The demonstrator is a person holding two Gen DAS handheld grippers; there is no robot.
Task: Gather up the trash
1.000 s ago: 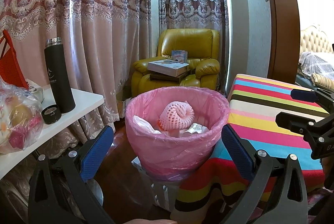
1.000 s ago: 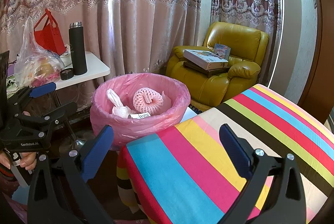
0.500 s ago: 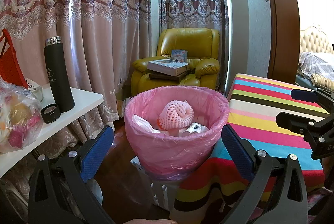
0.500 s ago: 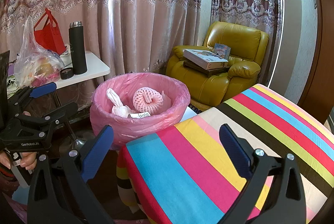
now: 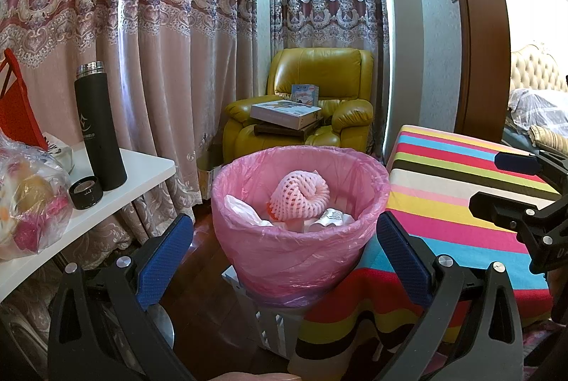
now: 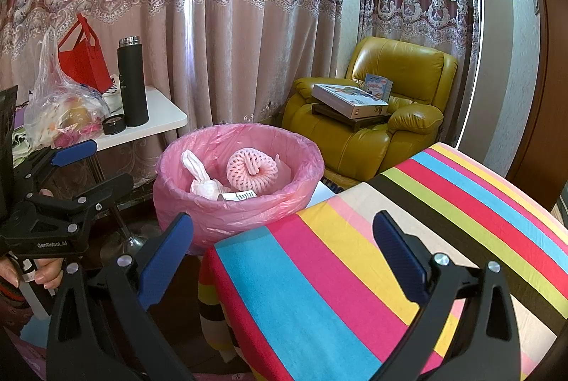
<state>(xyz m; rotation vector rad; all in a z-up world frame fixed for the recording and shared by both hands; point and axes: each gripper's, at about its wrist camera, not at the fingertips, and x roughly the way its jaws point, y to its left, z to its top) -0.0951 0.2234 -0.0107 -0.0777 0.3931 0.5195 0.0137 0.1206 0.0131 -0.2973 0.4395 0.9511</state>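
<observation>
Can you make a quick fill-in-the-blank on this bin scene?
1. The bin is lined with a ____ plastic bag.
2. The foam fruit net lies ____ the bin.
3. The black flask stands on the ____ table.
4. Both the left gripper and right gripper are ____.

Missing: pink; inside; white; open

Left gripper point(image 5: 284, 251): jaws wide apart, empty, level.
Right gripper point(image 6: 282, 251): jaws wide apart, empty.
Left hand point(image 6: 32, 274): gripped handle.
</observation>
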